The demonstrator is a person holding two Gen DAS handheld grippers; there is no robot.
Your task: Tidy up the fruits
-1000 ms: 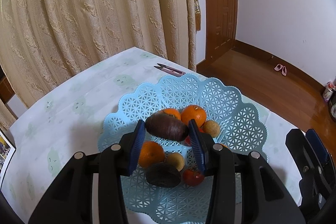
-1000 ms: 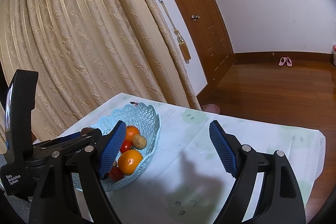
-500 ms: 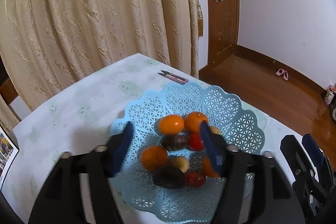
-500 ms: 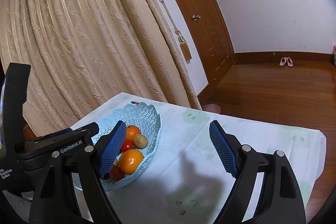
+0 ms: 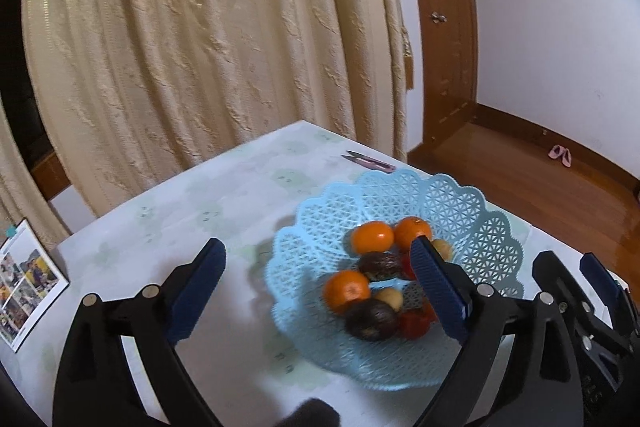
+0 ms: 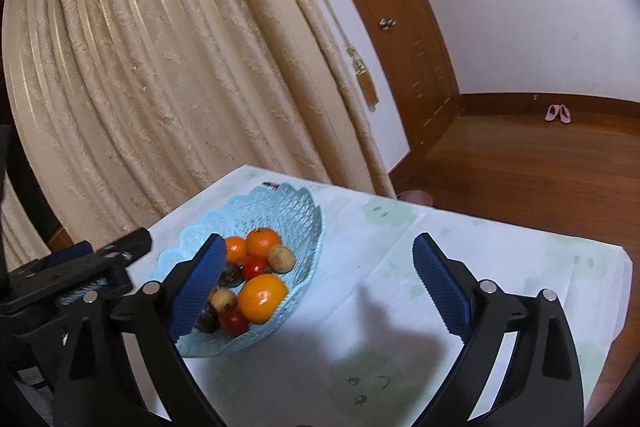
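Oranges (image 5: pixel 372 237), dark avocados (image 5: pixel 371 319), red tomatoes (image 6: pixel 255 266) heaped in blue lattice basket (image 5: pixel 460 203).

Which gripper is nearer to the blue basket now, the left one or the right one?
Left. The left gripper hangs open just above the basket, one finger over the fruit. The right gripper is open beside the basket, over bare tablecloth.

Left gripper (image 5: pixel 318 291) and right gripper (image 6: pixel 316 285), both wide apart, empty.

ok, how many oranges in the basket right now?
3 visible. Two sit side by side at the back of the basket: one orange, another. A third lies nearer the front, left. The left gripper's finger hides some fruit, so more are possible.
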